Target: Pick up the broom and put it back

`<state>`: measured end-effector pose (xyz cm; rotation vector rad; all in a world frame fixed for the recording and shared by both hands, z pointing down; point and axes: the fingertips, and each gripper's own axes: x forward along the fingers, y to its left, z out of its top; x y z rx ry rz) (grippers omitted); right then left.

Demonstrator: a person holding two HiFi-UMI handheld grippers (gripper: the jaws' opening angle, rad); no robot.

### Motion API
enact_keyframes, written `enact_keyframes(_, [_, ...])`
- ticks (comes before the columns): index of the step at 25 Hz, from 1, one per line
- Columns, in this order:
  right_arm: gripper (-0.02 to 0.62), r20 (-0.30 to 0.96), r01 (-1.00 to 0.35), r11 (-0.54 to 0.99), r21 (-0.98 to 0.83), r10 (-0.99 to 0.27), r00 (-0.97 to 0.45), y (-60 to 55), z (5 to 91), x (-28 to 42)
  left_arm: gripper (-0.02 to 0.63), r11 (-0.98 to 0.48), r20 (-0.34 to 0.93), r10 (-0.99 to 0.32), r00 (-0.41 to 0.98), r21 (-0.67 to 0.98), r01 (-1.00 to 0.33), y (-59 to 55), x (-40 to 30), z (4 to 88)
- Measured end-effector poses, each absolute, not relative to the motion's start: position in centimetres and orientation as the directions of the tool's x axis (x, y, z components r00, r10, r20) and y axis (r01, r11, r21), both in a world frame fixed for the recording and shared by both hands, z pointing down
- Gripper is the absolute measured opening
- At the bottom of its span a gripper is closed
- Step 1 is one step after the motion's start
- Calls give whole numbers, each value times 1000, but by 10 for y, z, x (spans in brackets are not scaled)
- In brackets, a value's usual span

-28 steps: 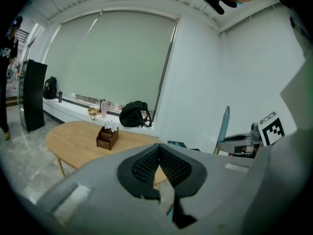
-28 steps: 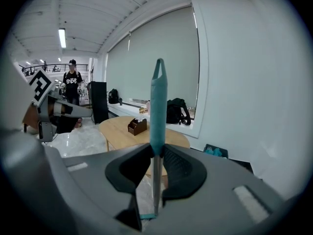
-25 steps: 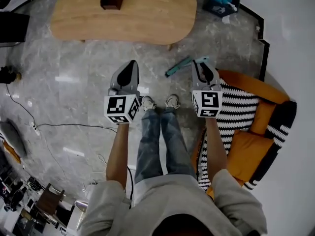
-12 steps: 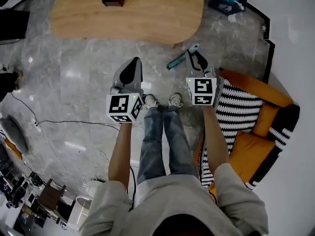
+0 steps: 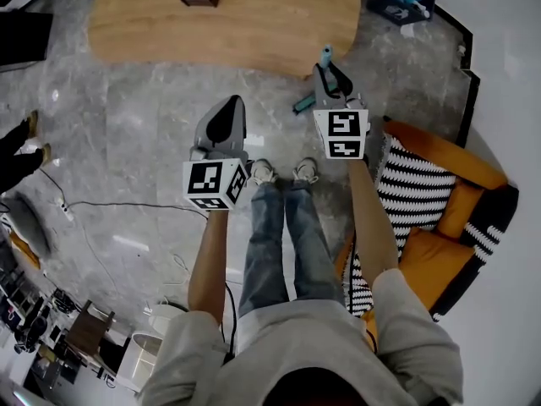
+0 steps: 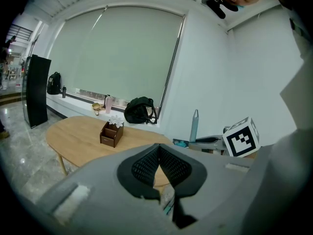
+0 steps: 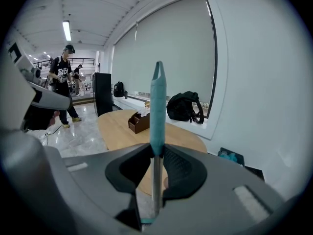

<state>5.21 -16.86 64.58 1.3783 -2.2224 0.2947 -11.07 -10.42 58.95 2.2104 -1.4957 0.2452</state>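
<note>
The broom stands almost upright in the right tongs. Their pads are clamped on its shaft just where the teal sleeve ends and bare metal begins. Gripping under the sleeve's edge likely stops the pole sliding down through the pads, and holding it vertical keeps its weight in line with the grip rather than levering against it. From the head view, the broom is out in front of the person's shoes, over the marble floor close to the near edge of the wooden table. A teal part of the broom shows lower down, but I cannot tell whether it touches the floor. The left tongs are closed on nothing and held off to the side, well apart from the pole, presumably because one grip is enough. The pick-up looks done and the return remains, though no rack or holder is in view. An orange and striped cushion seat lies at the person's right.
</note>
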Motion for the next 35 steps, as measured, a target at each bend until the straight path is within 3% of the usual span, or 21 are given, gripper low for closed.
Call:
enact_keyframes(26, [92,512,-849,503,161,-778,-364,-200,653,30,2,-292,405,-831,383,268,-918,-106,-131,596])
enact_keyframes(30, [161,514,-842,518,152,-769,-380,-200,655,26,2,-295,404,-829,387,273,-916,-106,-130,597])
enact_keyframes(35, [181,518,-833,533,145,-759,-395,-194,656,21,2,-290,405,-830,383,273,-917,-102,-130,596])
